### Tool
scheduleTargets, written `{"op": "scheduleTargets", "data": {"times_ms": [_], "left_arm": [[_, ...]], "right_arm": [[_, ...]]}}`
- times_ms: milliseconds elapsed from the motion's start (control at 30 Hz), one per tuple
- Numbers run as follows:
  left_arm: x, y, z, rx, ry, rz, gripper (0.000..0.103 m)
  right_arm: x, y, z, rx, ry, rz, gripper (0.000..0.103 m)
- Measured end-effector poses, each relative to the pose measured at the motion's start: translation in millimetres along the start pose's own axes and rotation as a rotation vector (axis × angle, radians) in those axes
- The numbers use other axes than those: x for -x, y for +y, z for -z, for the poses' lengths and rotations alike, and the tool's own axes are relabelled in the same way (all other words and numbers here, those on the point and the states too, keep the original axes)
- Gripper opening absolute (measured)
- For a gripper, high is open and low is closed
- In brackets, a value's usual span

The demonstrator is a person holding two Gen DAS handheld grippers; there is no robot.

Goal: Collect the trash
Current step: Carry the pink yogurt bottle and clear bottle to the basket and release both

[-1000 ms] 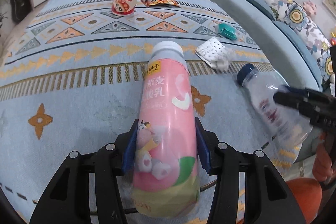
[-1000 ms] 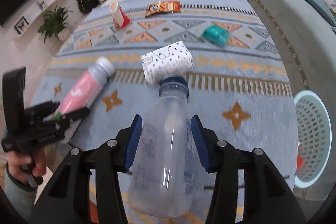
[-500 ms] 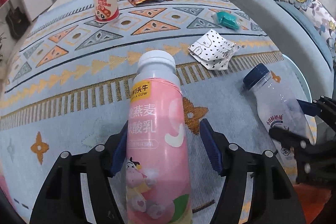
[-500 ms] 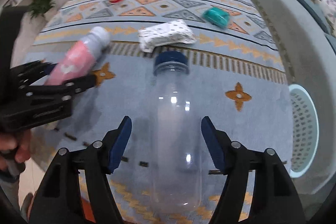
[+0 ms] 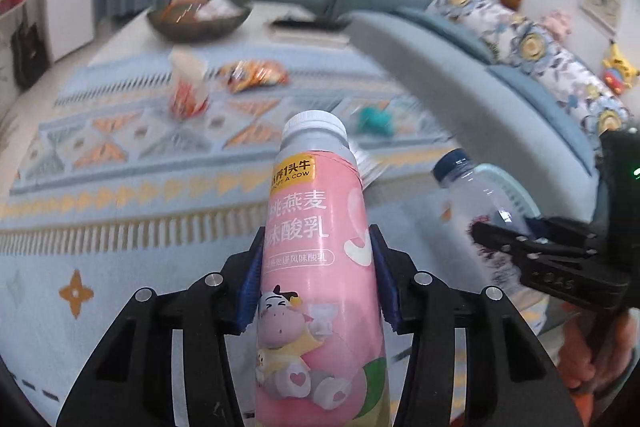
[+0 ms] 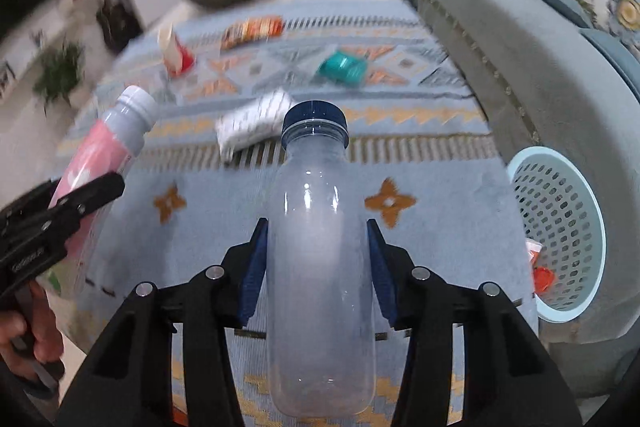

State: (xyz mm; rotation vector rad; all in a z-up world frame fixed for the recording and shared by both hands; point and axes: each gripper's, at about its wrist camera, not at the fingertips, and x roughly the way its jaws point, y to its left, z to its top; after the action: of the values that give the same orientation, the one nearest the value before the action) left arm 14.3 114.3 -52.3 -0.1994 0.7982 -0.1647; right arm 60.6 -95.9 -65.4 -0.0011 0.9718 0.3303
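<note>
— Gripping what, the left gripper?
— A pink yogurt-drink bottle with a white cap, clamped between both blue pads, raised above the patterned blue rug.
— And the right gripper?
— Clenched on a clear plastic bottle with a dark blue cap, also off the rug. A pale blue perforated plastic basket sits to its right, beside the grey-blue sofa.

Soft even indoor light; motion-blurred background, fisheye-bent edges.
</note>
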Motion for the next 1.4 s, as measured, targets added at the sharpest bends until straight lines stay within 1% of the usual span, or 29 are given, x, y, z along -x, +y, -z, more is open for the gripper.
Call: {"op": "scheduleTargets", "data": {"times_ms": [33, 100, 133, 233, 267, 333, 367, 400, 467, 533, 600, 633, 700, 767, 833, 900, 1000, 1067, 1167, 1233, 1300, 1367, 1400], "left_arm": [[3.3, -5.0, -3.4, 0.003, -0.006, 0.021, 0.046], [11.4, -14.1, -13.3, 0.036, -0.016, 0.125, 0.046], [14.7, -17.4, -15.7, 0.042, -0.022, 0.156, 0.046], [25.3, -40.6, -28.3, 0.033, -0.054, 0.242, 0.046], [27.0, -46.3, -31.8, 0.034, -0.061, 0.268, 0.046], [31.9, -61.1, -40.4, 0.05, -0.084, 0.345, 0.046], [34.7, -69.6, -46.7, 0.053, -0.102, 0.385, 0.046], [37.0, -77.5, -52.0, 0.048, -0.117, 0.408, 0.046], [36.1, -102.1, -65.3, 0.022, -0.13, 0.449, 0.046], [33.1, -123.9, -74.0, 0.015, -0.126, 0.502, 0.046], [25.3, -148.8, -80.7, 0.04, -0.105, 0.577, 0.046], [22.6, -158.9, -81.6, 0.038, -0.097, 0.588, 0.046], [11.0, -192.3, -83.9, 0.004, -0.106, 0.588, 0.046], [-4.8, -218.5, -85.7, 0.001, -0.099, 0.599, 0.046], [-25.5, -242.0, -86.9, 0.019, -0.067, 0.604, 0.046], [-51.9, -266.3, -84.8, 0.016, -0.033, 0.602, 0.046], [-87.8, -295.2, -75.0, -0.039, 0.013, 0.579, 0.046], [-111.8, -310.2, -65.5, -0.078, 0.053, 0.562, 0.046], [-145.3, -322.2, -51.3, -0.121, 0.108, 0.524, 0.046], [-163.9, -327.4, -41.5, -0.155, 0.125, 0.479, 0.047], [-183.2, -328.3, -32.7, -0.162, 0.158, 0.479, 0.047], [-198.2, -330.4, -25.6, -0.172, 0.19, 0.471, 0.046], [-201.8, -329.8, -23.1, -0.172, 0.19, 0.47, 0.046]], "right_arm": [[8.2, -6.4, -1.3, -0.03, -0.034, -0.015, 0.044], [22.2, -17.8, -1.7, -0.073, -0.09, -0.035, 0.044], [31.1, -23.9, -1.5, -0.095, -0.125, -0.036, 0.044], [56.6, -40.1, -0.4, -0.144, -0.211, 0.003, 0.044], [62.6, -46.5, 0.3, -0.165, -0.224, 0.001, 0.044], [80.6, -65.7, 3.8, -0.224, -0.263, 0.005, 0.044], [91.5, -77.6, 6.8, -0.249, -0.288, 0.021, 0.044], [96.9, -84.5, 8.4, -0.261, -0.3, 0.031, 0.044], [113.1, -108.6, 12.4, -0.292, -0.331, 0.09, 0.044], [125.5, -134.1, 16.1, -0.331, -0.339, 0.137, 0.044], [137.3, -155.8, 20.4, -0.372, -0.352, 0.164, 0.044], [143.3, -168.3, 23.8, -0.387, -0.364, 0.188, 0.044], [150.5, -191.1, 30.5, -0.411, -0.378, 0.237, 0.044], [150.8, -209.8, 34.8, -0.439, -0.376, 0.269, 0.044], [149.6, -229.0, 43.9, -0.493, -0.375, 0.285, 0.044], [144.3, -246.9, 50.1, -0.535, -0.367, 0.293, 0.044], [128.4, -271.4, 57.7, -0.578, -0.338, 0.309, 0.044], [112.2, -285.0, 61.9, -0.601, -0.31, 0.319, 0.044], [85.9, -296.5, 65.0, -0.614, -0.26, 0.34, 0.044], [66.3, -302.7, 67.0, -0.591, -0.22, 0.391, 0.044], [47.2, -303.7, 65.5, -0.553, -0.177, 0.454, 0.044], [35.2, -307.3, 65.2, -0.551, -0.155, 0.439, 0.044], [31.0, -308.9, 64.5, -0.552, -0.148, 0.43, 0.044]]}}
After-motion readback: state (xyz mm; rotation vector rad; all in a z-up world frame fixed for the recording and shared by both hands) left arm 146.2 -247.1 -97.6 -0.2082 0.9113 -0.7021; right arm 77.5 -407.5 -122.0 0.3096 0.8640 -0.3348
